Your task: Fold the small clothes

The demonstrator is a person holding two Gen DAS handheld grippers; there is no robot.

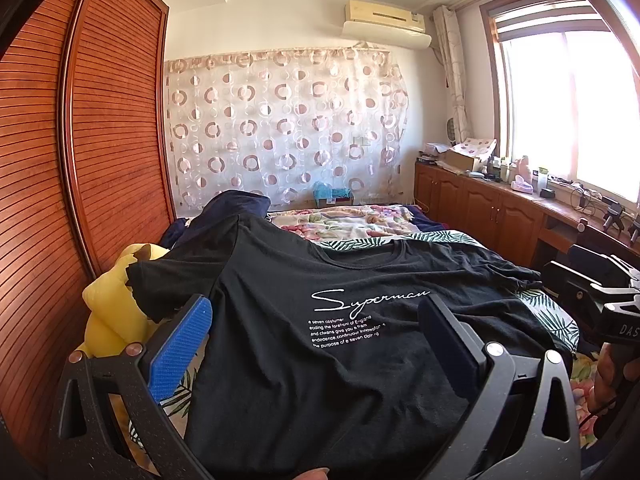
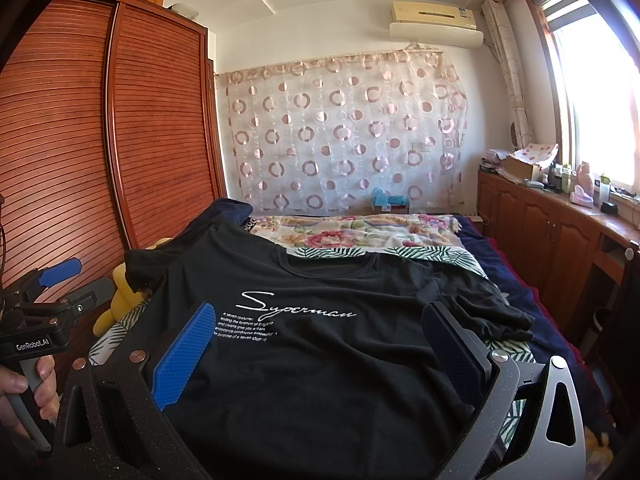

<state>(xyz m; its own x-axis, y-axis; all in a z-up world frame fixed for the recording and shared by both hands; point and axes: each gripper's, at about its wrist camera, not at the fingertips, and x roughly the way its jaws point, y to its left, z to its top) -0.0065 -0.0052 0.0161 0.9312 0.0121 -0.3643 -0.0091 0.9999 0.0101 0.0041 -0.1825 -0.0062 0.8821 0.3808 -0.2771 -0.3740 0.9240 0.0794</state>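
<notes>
The left gripper [image 1: 316, 344] is hovering over the near half of the black T-shirt [image 1: 340, 352], its blue-padded fingers [image 1: 180, 352] spread wide apart and holding nothing. The right gripper [image 2: 320, 352] is doing the same beside it, jaws apart and nothing between them, above the shirt's printed chest. The shirt is lying face up on the leaf-print sheet [image 2: 400, 254] of the bed, collar at the far end and hem running toward the near edge, out of sight below both views.

The shirt is not lying flat. Its left sleeve [image 1: 160, 280] is riding up on a yellow plush toy [image 1: 108, 312] at the left edge of the bed, and the right sleeve [image 2: 488, 312] is sitting bunched and wrinkled.

By my judgement the fold is not yet begun, and the risks are coming from that uneven lay. Folding over the bunched right sleeve would be trapping creases inside. Pulling the left side could be dragging the plush toy along or leaving the sleeve hanging off the bed. A shallow pinch on thin knit may be slipping, or catching the sheet underneath as well.
</notes>
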